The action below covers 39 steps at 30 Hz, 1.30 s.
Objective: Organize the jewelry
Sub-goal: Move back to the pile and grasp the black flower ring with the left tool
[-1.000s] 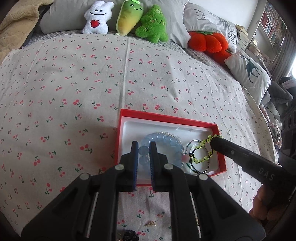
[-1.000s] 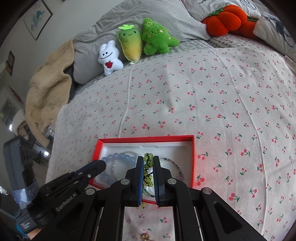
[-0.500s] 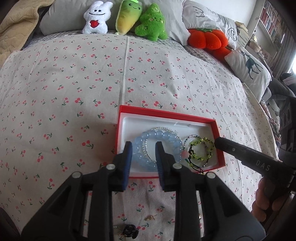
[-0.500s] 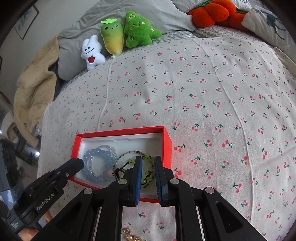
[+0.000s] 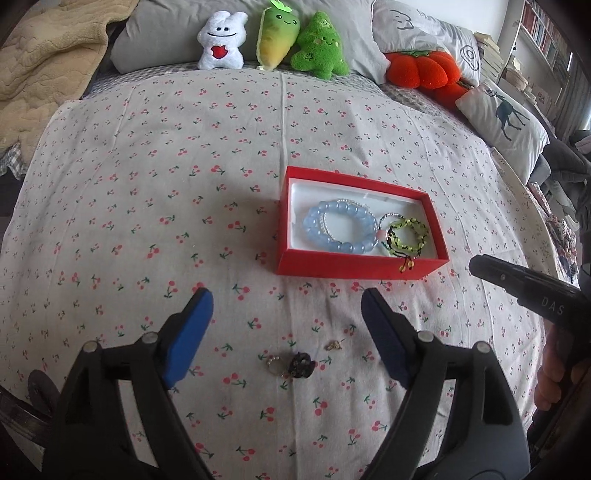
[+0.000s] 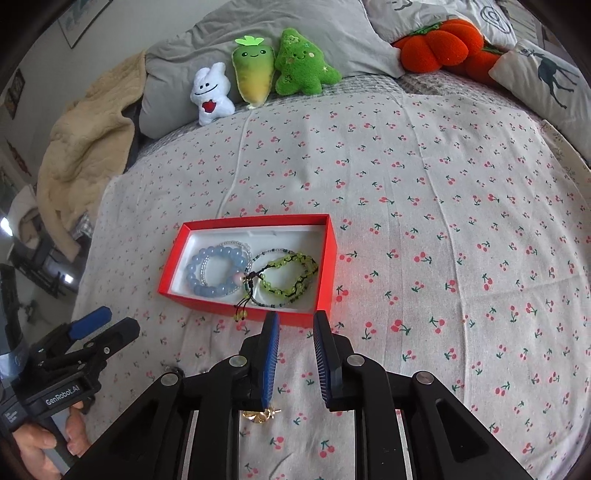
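Observation:
A red box with a white lining sits on the cherry-print bedsheet. Inside lie a blue bead bracelet and a green beaded bracelet whose tassel hangs over the near wall. My left gripper hovers near the box, jaws opening wide, nothing between them. Below it on the sheet lie a dark trinket, a silvery piece and a small gold piece. My right gripper is at the box's near wall, jaws opening a little, empty. A gold piece shows under it.
Three plush toys and grey pillows line the head of the bed. An orange pumpkin cushion and a deer pillow lie at the right. A beige blanket is bunched at the left. A person's hand grips the left tool.
Both grippers let go of their bracelets, which now lie in the box, and pulled back toward me. The left jaws spread wide; the right jaws parted slightly.

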Available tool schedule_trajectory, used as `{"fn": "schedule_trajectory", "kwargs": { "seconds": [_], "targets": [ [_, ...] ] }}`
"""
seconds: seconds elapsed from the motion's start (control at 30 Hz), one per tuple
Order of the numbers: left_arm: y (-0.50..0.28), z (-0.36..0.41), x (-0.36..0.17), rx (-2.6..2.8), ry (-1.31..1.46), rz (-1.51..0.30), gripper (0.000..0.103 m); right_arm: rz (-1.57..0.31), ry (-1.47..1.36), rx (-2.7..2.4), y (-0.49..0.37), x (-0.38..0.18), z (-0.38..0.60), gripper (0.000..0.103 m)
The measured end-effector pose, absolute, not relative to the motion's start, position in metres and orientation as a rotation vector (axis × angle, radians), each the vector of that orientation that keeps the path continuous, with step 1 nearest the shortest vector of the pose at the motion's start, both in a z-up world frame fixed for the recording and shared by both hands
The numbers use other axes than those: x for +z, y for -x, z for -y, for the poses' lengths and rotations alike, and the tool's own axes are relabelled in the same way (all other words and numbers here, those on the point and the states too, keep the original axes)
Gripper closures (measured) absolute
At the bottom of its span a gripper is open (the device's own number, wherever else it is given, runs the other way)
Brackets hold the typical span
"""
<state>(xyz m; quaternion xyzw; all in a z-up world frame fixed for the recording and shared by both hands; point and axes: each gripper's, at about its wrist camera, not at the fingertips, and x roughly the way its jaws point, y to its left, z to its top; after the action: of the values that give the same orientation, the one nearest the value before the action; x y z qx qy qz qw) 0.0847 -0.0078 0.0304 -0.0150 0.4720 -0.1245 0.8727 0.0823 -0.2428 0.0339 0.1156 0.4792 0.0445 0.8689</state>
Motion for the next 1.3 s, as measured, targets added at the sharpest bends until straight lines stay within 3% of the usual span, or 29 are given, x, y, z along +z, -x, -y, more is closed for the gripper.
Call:
{"fn": "schedule_trajectory", "kwargs": {
  "seconds": [0.07, 0.1, 0.13, 0.8, 0.97, 1.1, 1.3],
  "targets": [
    [-0.076, 0.002, 0.026, -0.247, 0.033, -0.996, 0.018, -1.009, -0.232, 0.093, -0.073, 0.032, 0.242, 0.061],
    [-0.071, 0.0, 0.023, -0.243, 0.033, -1.0, 0.017, -1.005, -0.228, 0.092, -0.067, 0.032, 0.242, 0.037],
    [-0.066, -0.003, 0.02, -0.242, 0.031, -1.004, 0.017, -0.992, -0.222, 0.093, -0.061, 0.032, 0.241, 0.031],
    [-0.022, -0.016, -0.041, -0.338, -0.014, -1.112, 0.018, -1.137, -0.104, 0.139, -0.008, -0.035, 0.213, 0.027],
    [-0.021, -0.004, -0.039, -0.43, 0.014, -1.112, 0.043, -1.173, -0.095, 0.145, -0.008, -0.044, 0.21, 0.027],
    [-0.025, 0.005, -0.043, -0.469, 0.028, -1.112, 0.056, -1.181, -0.078, 0.144, -0.009, -0.046, 0.208, 0.027],
    [-0.037, 0.012, -0.046, -0.484, 0.061, -1.105, 0.063, -1.189, -0.081, 0.149, -0.011, -0.047, 0.208, 0.027]
  ]
}}
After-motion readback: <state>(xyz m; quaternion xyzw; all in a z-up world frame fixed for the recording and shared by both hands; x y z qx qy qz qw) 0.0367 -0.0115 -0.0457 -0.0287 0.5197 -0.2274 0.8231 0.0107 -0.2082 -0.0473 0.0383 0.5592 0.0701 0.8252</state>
